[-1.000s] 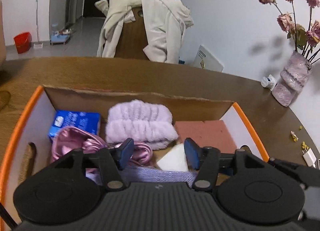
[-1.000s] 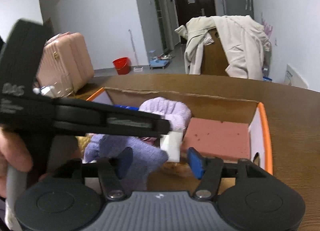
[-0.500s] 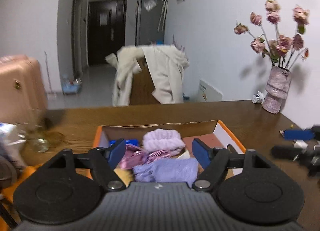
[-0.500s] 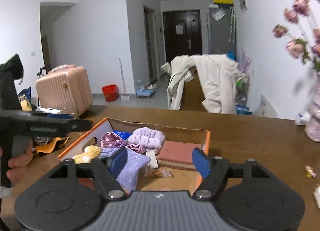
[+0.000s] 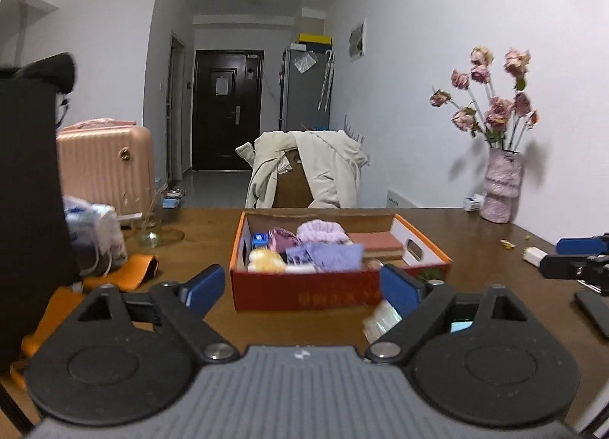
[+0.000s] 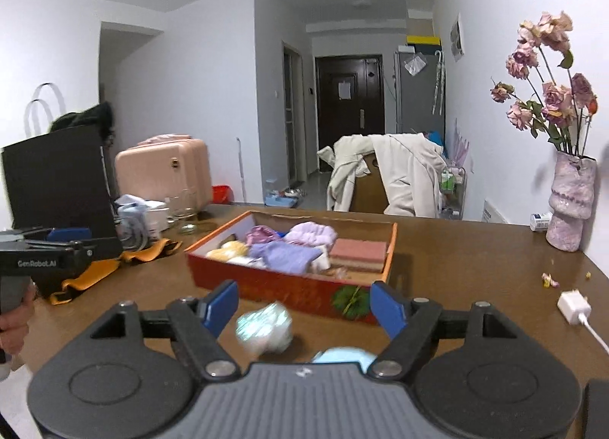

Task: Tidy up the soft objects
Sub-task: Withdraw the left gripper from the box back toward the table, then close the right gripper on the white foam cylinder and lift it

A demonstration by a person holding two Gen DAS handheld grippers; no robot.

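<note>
My right tool [image 6: 302,309], jaws opening and empty, points straight at the pale soft bundle [image 6: 264,328] lying on the table just before the orange box [image 6: 289,288]; my left tool [image 5: 302,288], also opening empty, has it off right.

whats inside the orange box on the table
The orange box holds a purple cloth, lilac fluffy headband, pink satin piece, yellow plush, blue packet and pink block. Whatever lies beneath them is covered.
</note>
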